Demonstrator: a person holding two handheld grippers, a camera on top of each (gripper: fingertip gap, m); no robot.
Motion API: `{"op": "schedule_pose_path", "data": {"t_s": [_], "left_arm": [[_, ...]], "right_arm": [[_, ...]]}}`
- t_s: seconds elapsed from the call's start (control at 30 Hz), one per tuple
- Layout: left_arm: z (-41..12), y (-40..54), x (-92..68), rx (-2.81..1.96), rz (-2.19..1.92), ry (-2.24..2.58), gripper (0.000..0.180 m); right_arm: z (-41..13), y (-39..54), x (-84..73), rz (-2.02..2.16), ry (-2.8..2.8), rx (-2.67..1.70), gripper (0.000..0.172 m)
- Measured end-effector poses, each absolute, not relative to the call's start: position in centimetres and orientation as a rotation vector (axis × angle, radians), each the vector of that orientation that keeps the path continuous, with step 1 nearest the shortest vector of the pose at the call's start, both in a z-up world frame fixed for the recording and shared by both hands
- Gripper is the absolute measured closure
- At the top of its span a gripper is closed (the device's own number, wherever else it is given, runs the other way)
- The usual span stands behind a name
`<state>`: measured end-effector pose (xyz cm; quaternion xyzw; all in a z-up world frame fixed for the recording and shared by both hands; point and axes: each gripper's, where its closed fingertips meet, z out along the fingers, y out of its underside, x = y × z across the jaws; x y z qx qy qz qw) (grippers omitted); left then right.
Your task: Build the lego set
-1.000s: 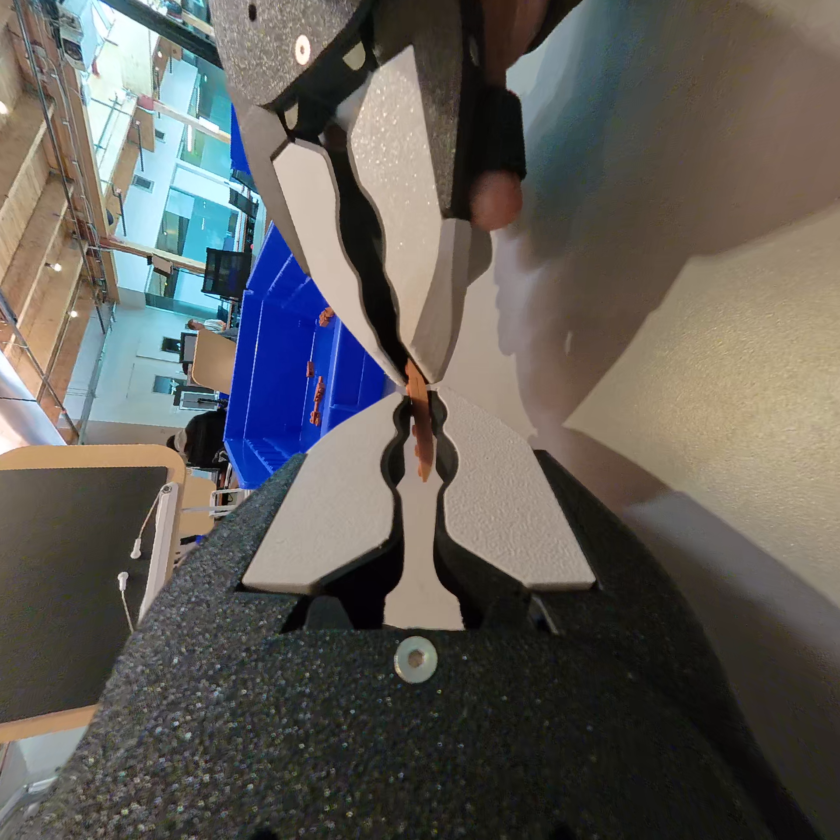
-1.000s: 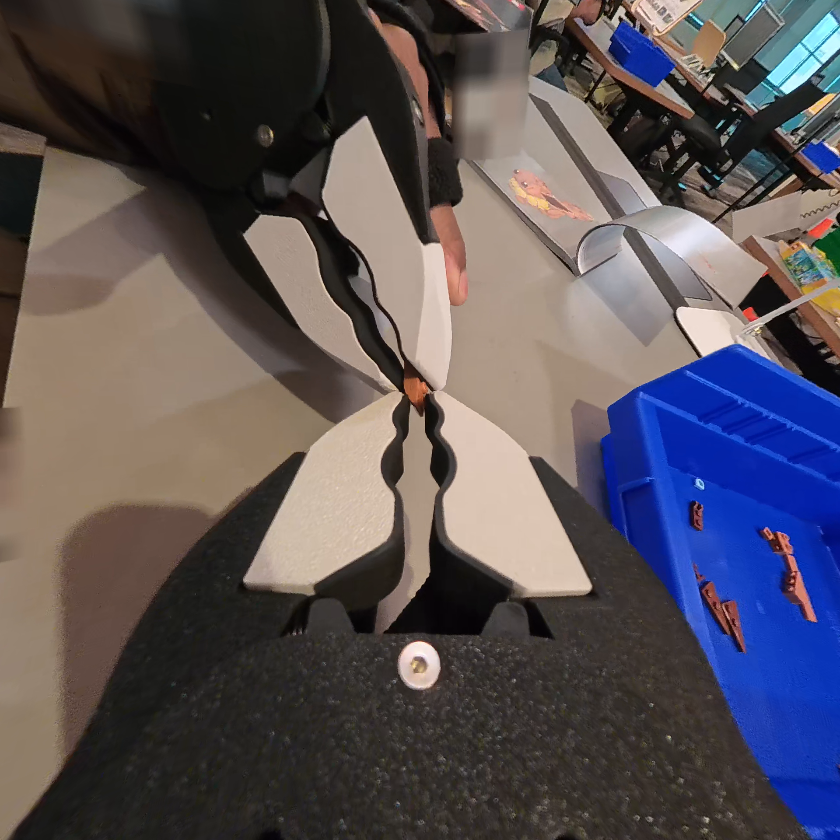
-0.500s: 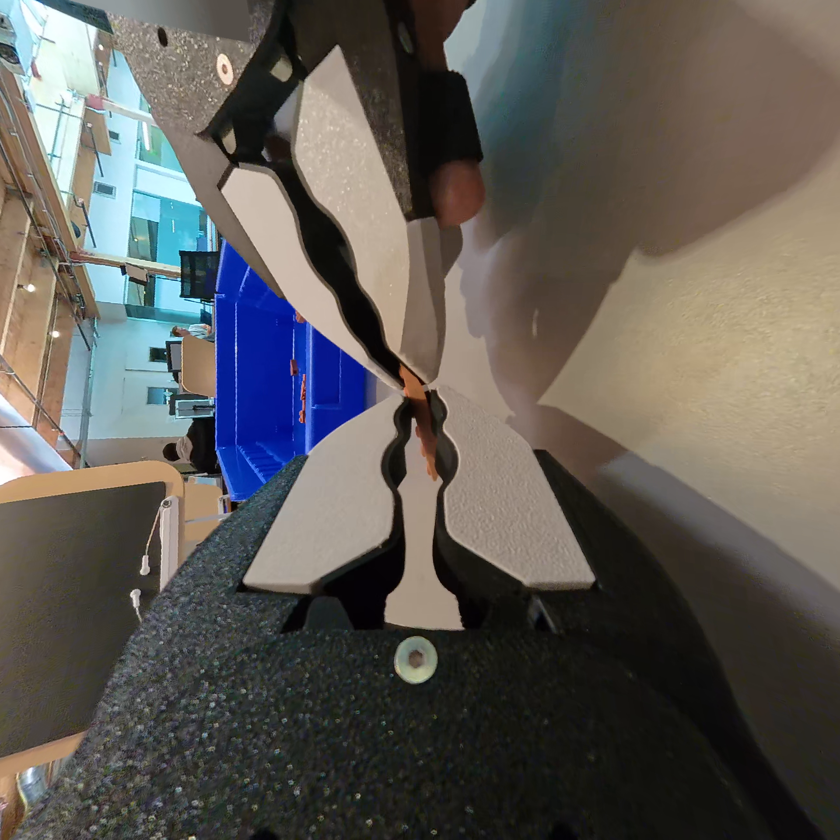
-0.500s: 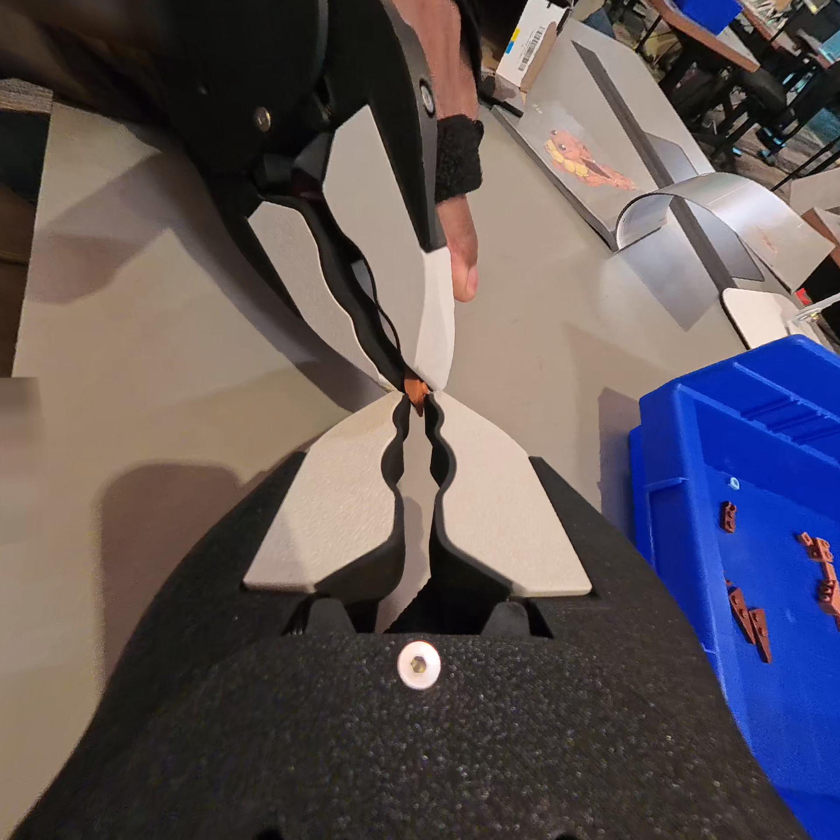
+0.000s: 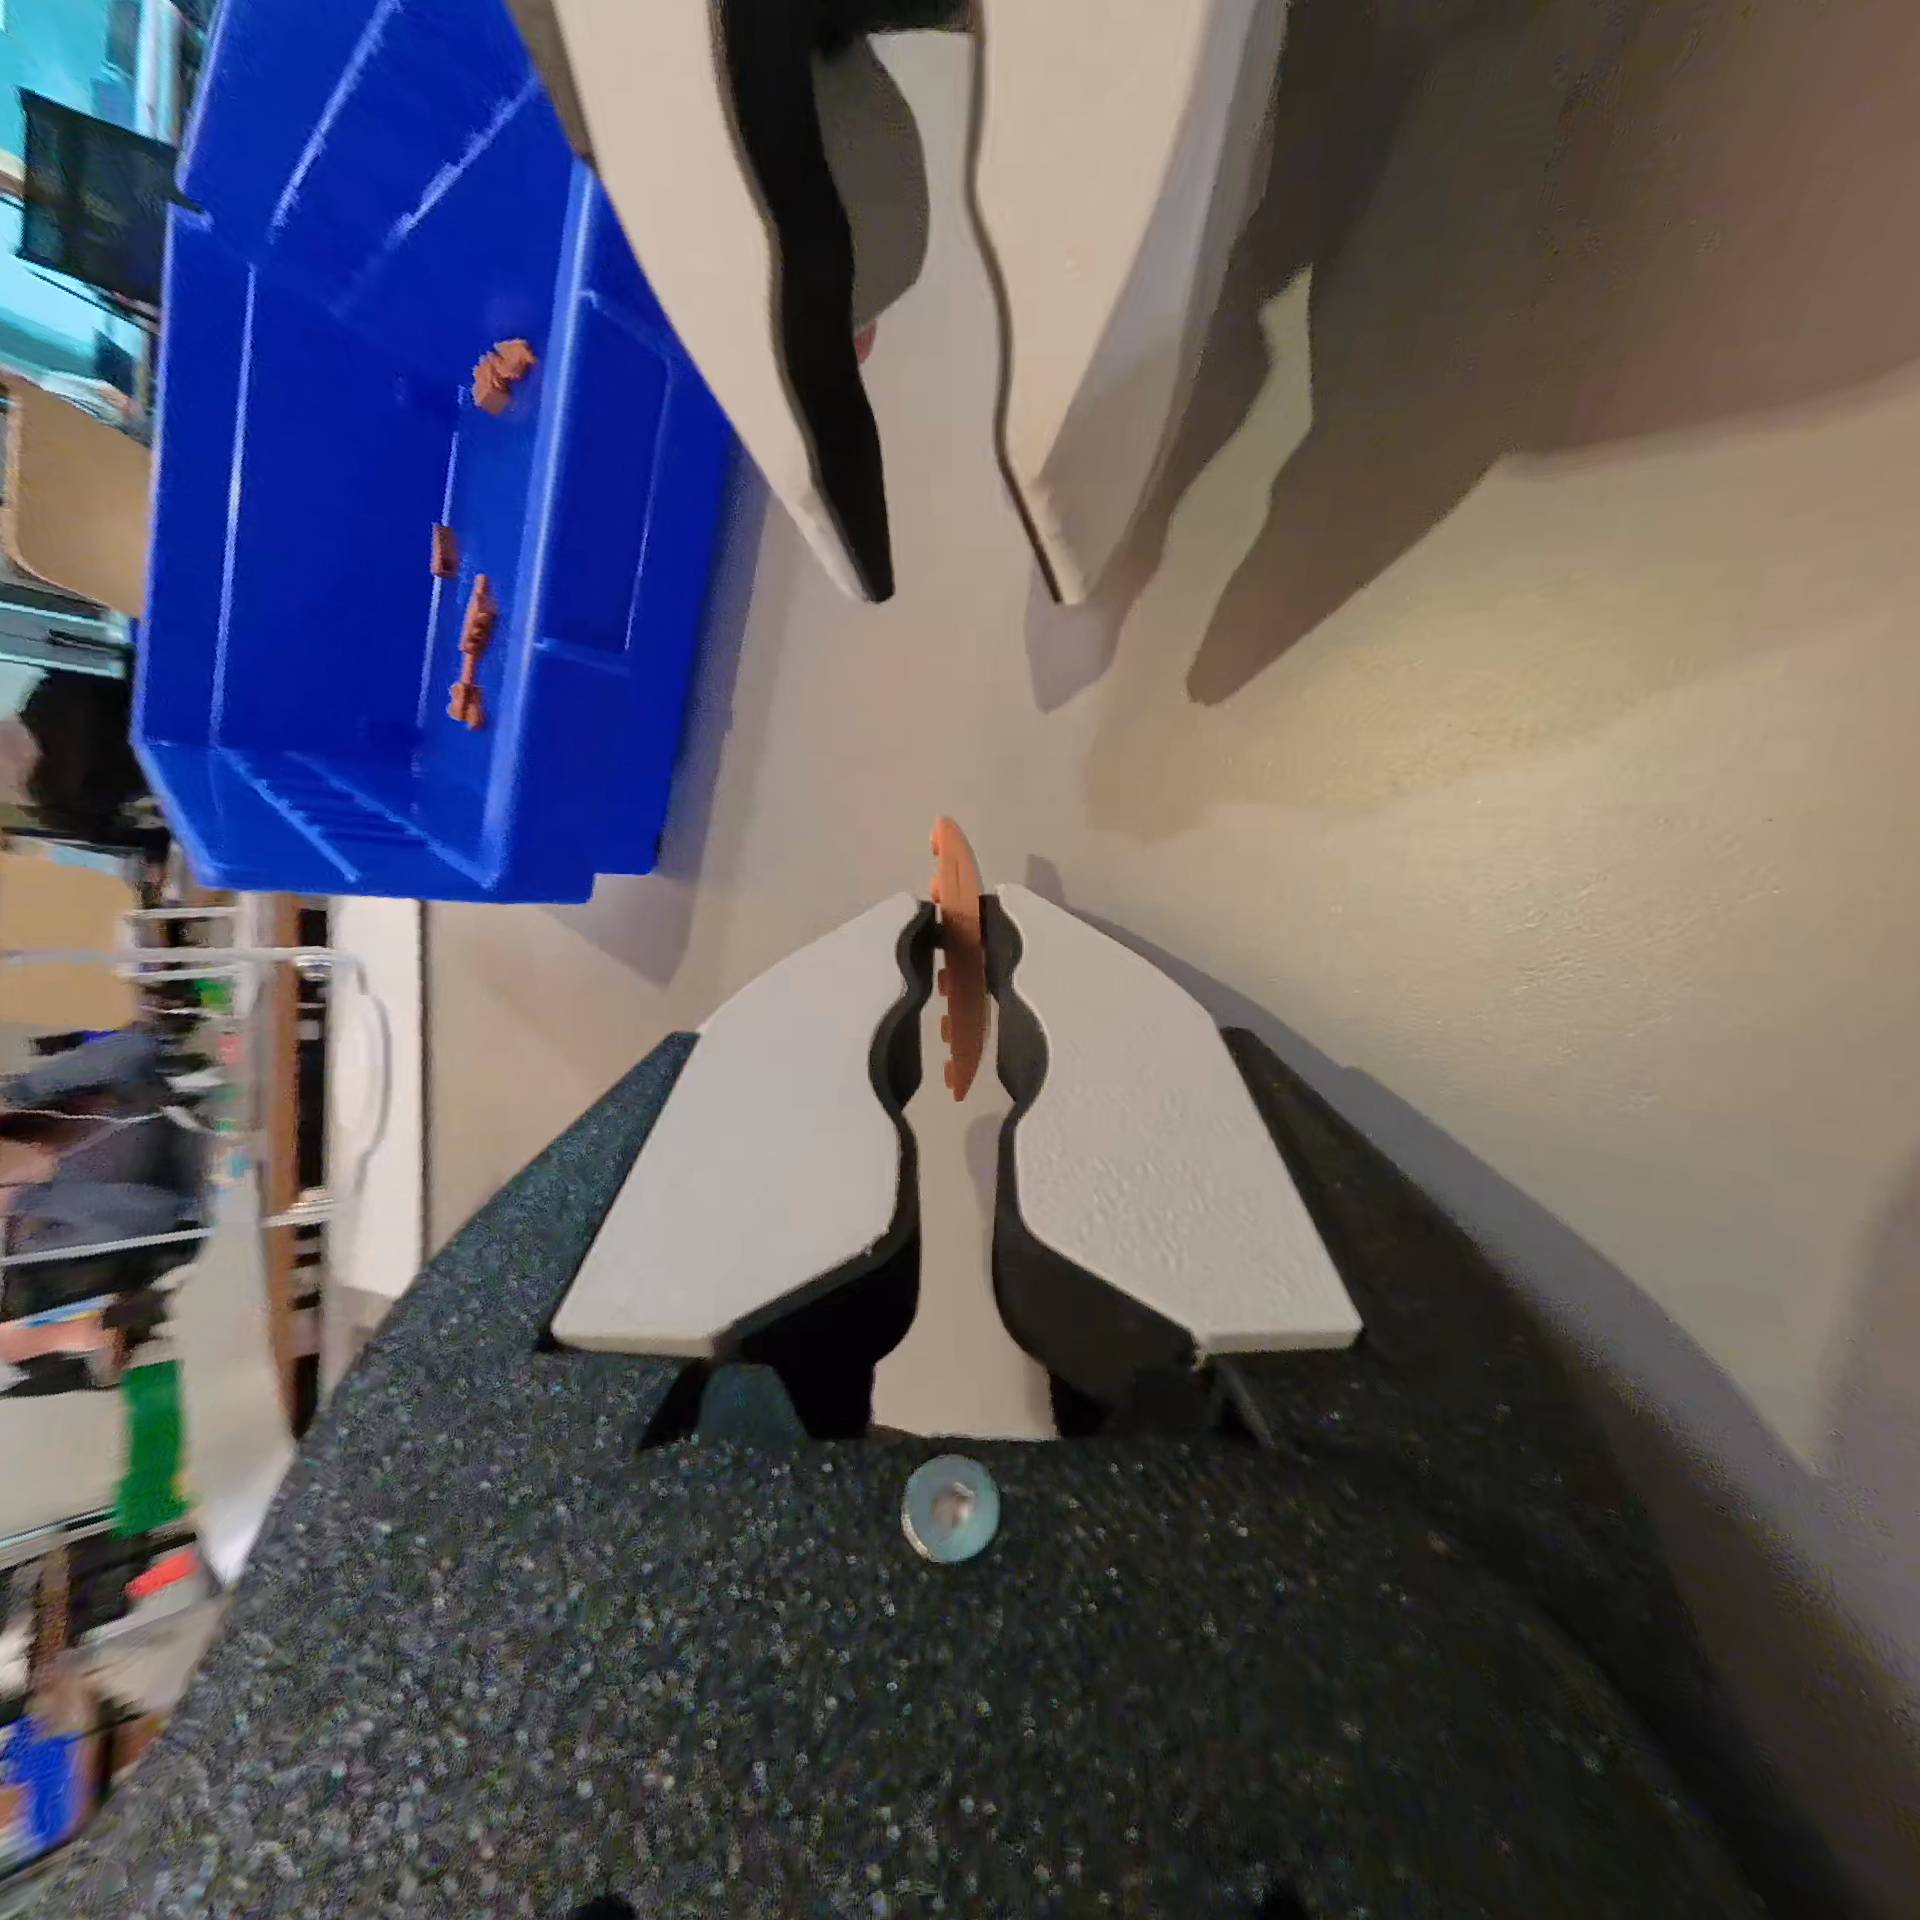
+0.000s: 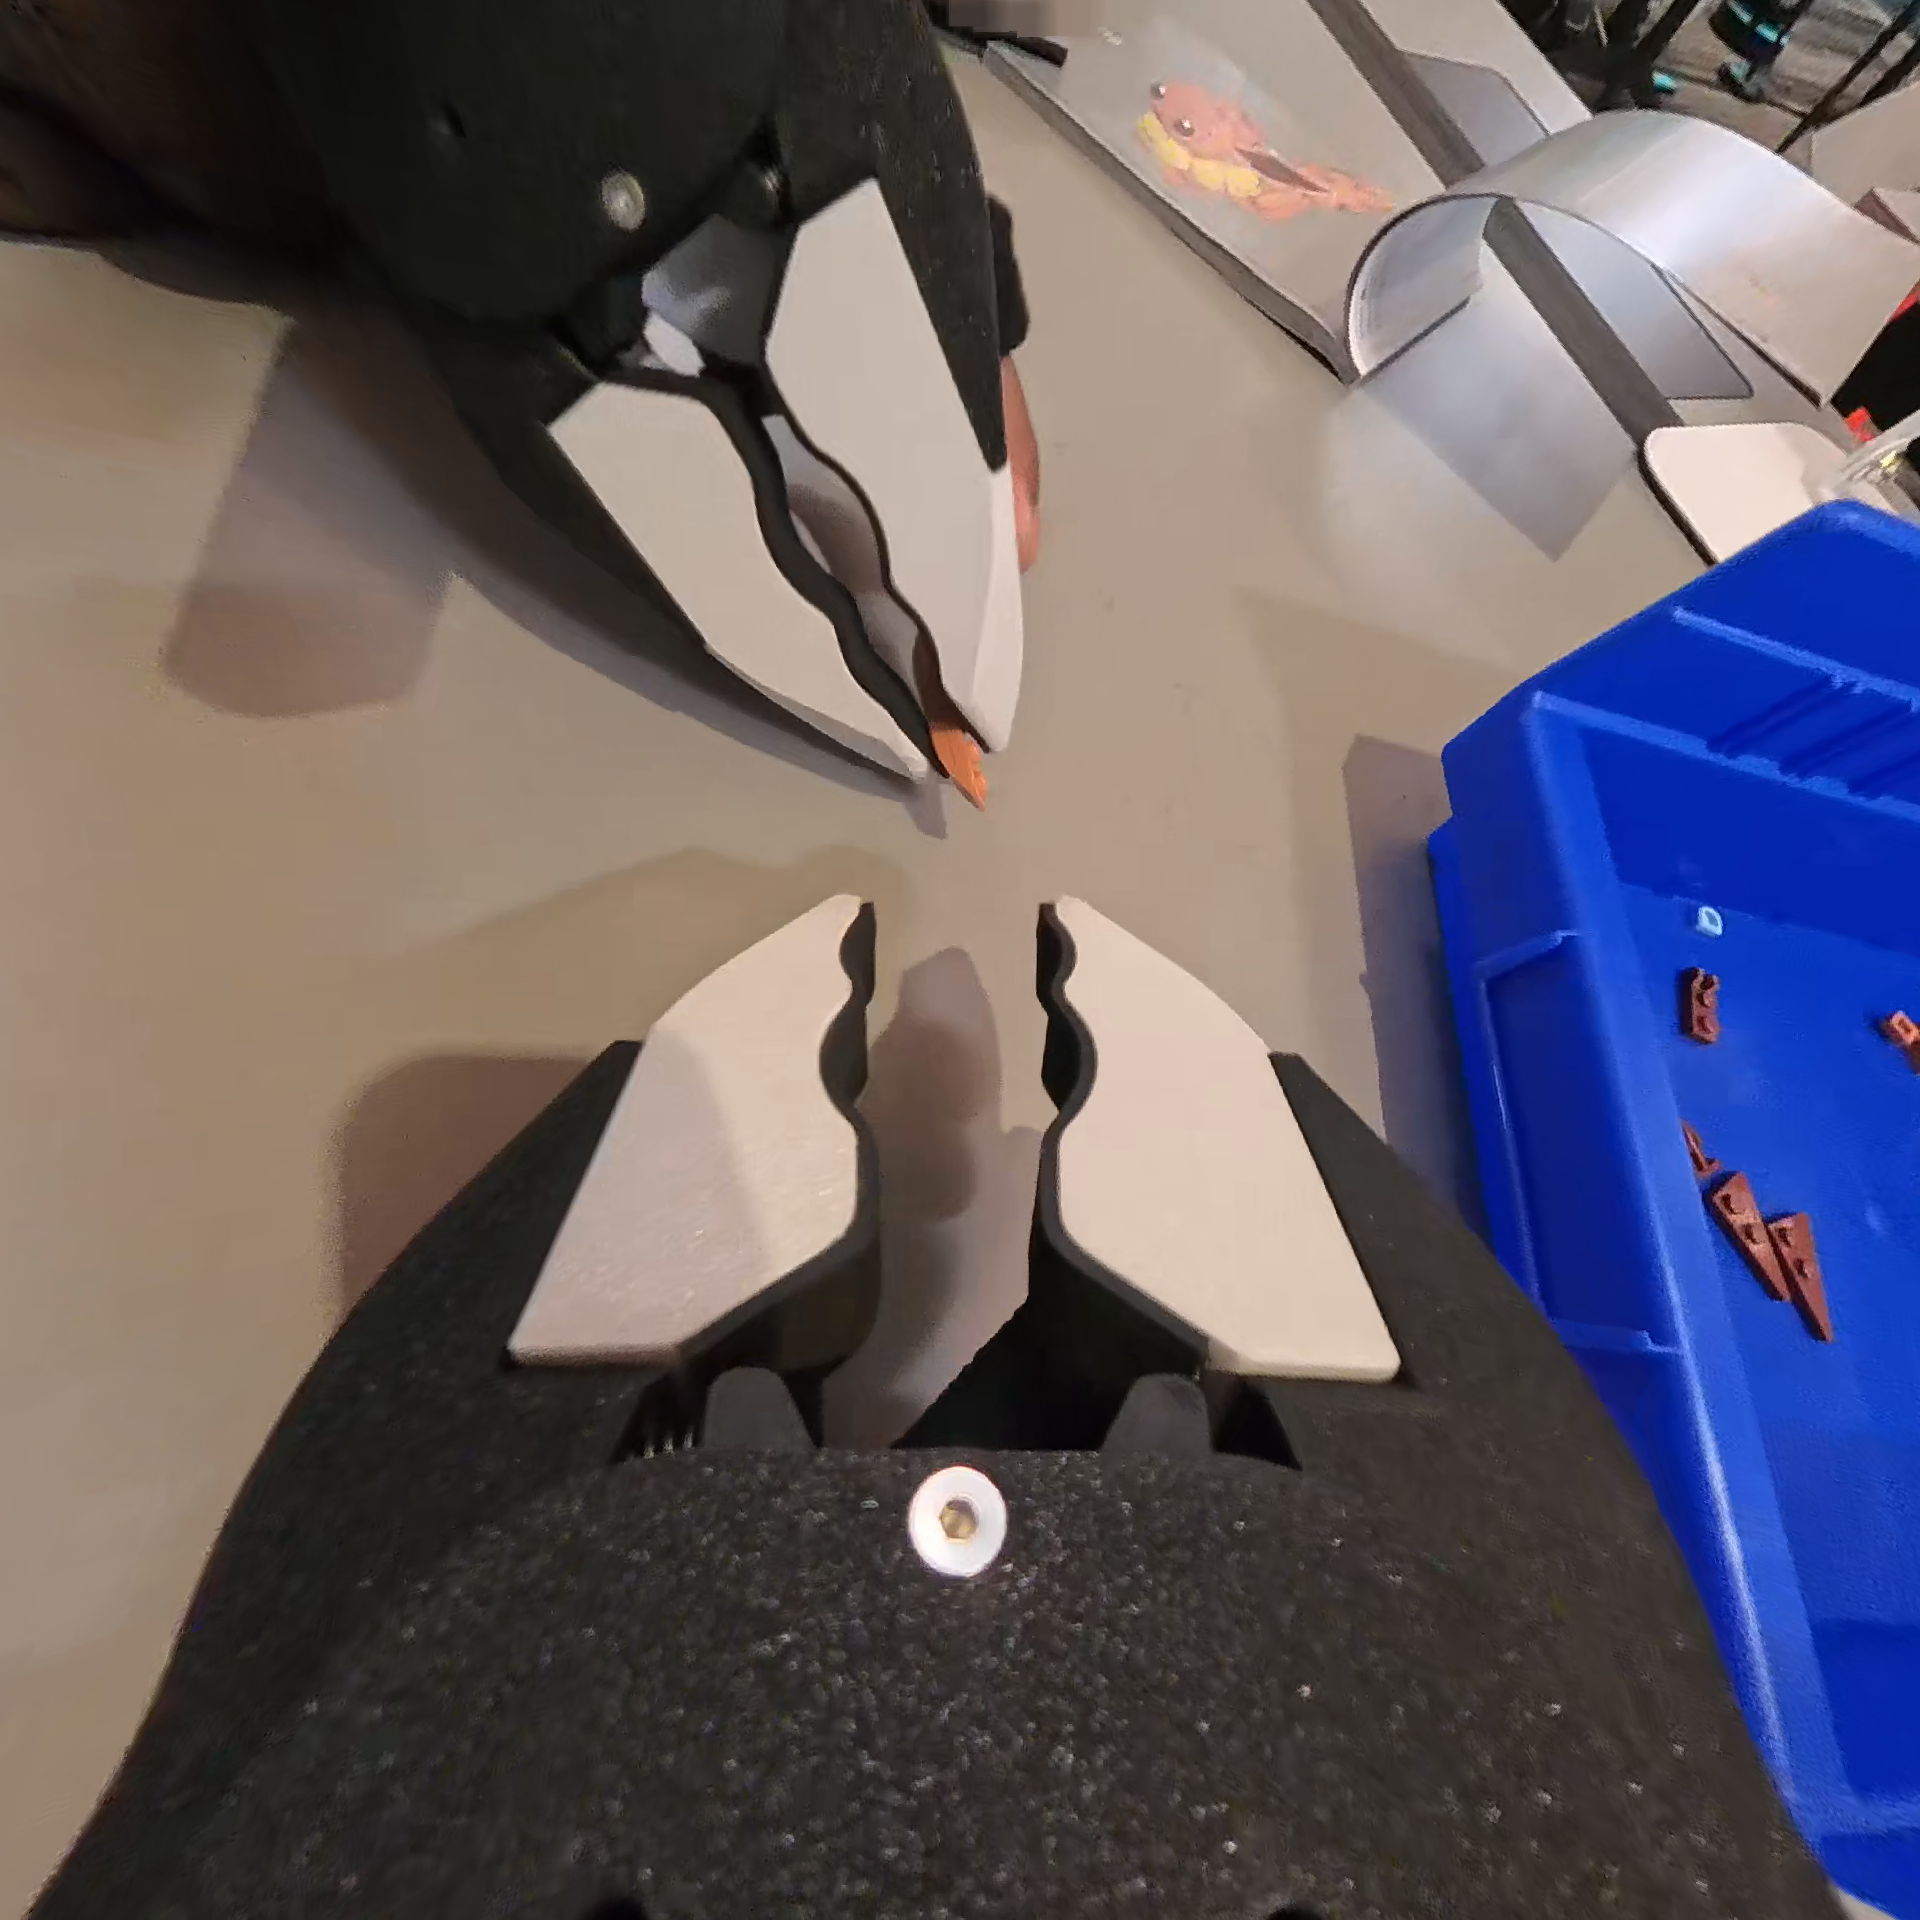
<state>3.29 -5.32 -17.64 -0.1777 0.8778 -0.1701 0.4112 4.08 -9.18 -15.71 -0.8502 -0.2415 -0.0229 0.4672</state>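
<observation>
My left gripper (image 5: 954, 906) is shut on a thin brown studded plate (image 5: 958, 966), held edge-on between its pads, one end sticking out past the tips. The same plate (image 6: 961, 764) shows at the left gripper's tips (image 6: 951, 753) in the right wrist view. My right gripper (image 6: 954, 909) is open with nothing between its fingers, a short way in front of the left gripper's tips; it also shows in the left wrist view (image 5: 966, 597). Both are over a grey table (image 6: 312, 831).
A blue bin (image 6: 1714, 1039) with several small brown pieces (image 6: 1756, 1236) stands at the right of the right gripper; it shows upper left in the left wrist view (image 5: 343, 520). An open book (image 6: 1455, 208) lies at the far right. One gripper's finger ends stand about 5 cm off the other's.
The right gripper has opened and let go of the brown plate it pinched together with the left gripper. The two grippers have drawn apart; the left keeps the plate.
</observation>
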Motion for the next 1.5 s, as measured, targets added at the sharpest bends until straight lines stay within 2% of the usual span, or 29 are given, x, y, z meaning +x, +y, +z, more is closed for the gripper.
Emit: {"op": "schedule_pose_path", "data": {"t_s": [0.17, 0.43, 0.67, 0.93, 1.13, 1.33, 1.5], "left_arm": [[-17.1, -5.4, 2.9, -0.554, -0.633, 2.215, 0.168], [-16.2, -4.8, 2.3, -0.592, -0.741, 2.199, 0.156], [-13.5, 1.2, 2.7, -0.887, -0.879, 2.01, 0.157], [-9.8, 11.6, 5.3, -1.171, -0.798, 1.669, 0.157], [-9.0, 16.9, 9.3, -1.254, -0.73, 1.617, 0.15], [-8.7, 19.2, 11.6, -1.198, -0.635, 1.354, 0.148], [-8.2, 17.4, 11.1, -1.026, -0.481, 1.28, 0.148]], "right_arm": [[-15.6, -9.1, 4.3, -0.045, -0.561, -2.089, 0.139], [-15.7, -9.3, 4.1, 0.013, -0.56, -2.093, 0.137], [-15.6, -8.6, 3.6, 0.105, -0.591, -2.129, 0.138], [-13.2, -3.9, 2.6, -0.01, -0.696, -2.072, 0.138], [-11.4, 2.0, 1.8, -0.091, -0.707, -1.953, 0.138], [-12.8, 5.5, 3.0, -0.026, -0.593, -1.913, 0.139], [-13.2, 5.5, 4.3, 0.042, -0.515, -1.86, 0.141]]}}
